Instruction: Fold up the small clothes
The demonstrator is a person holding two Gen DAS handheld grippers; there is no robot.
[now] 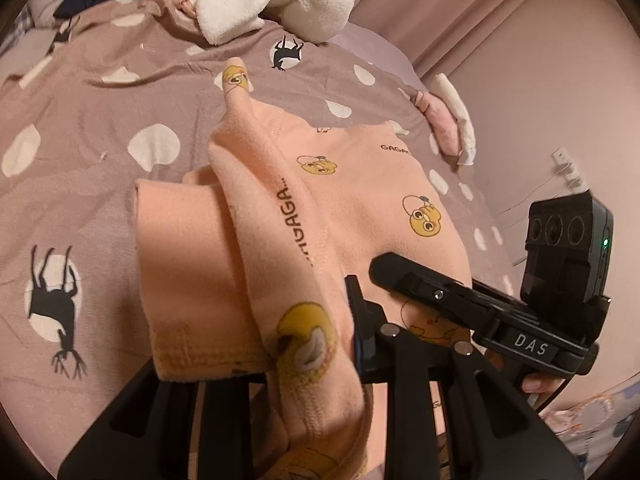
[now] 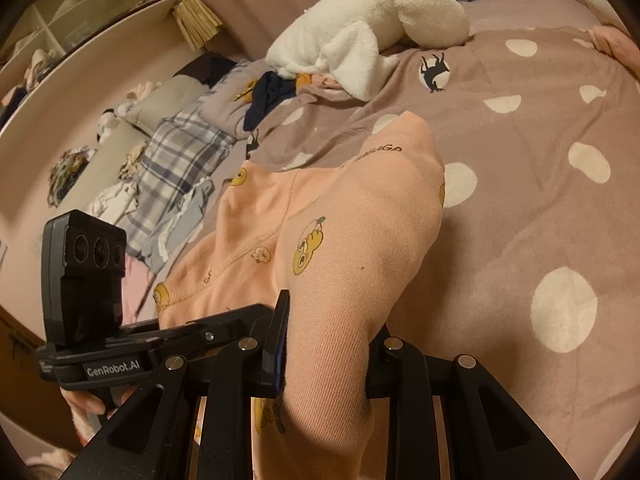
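Observation:
A small peach garment (image 1: 360,184) printed with yellow cartoon faces and "GAGAGA" lettering lies partly on the mauve spotted bedcover (image 1: 100,112). My left gripper (image 1: 280,352) is shut on a bunched fold of it at the near edge. Cloth hides one finger; the other finger (image 1: 360,328) shows. My right gripper (image 1: 386,272) holds the same garment just to the right. In the right wrist view, the right gripper (image 2: 328,344) is shut on a thick fold of the garment (image 2: 340,208), which drapes over its fingers. The left gripper (image 2: 256,312) grips the hem alongside.
A white fluffy blanket (image 2: 360,32) and dark navy clothes (image 2: 268,96) lie at the far end of the bed. A plaid cloth (image 2: 180,152) hangs at the left side. A pink and white item (image 1: 448,120) sits by the bed's right edge, near the wall.

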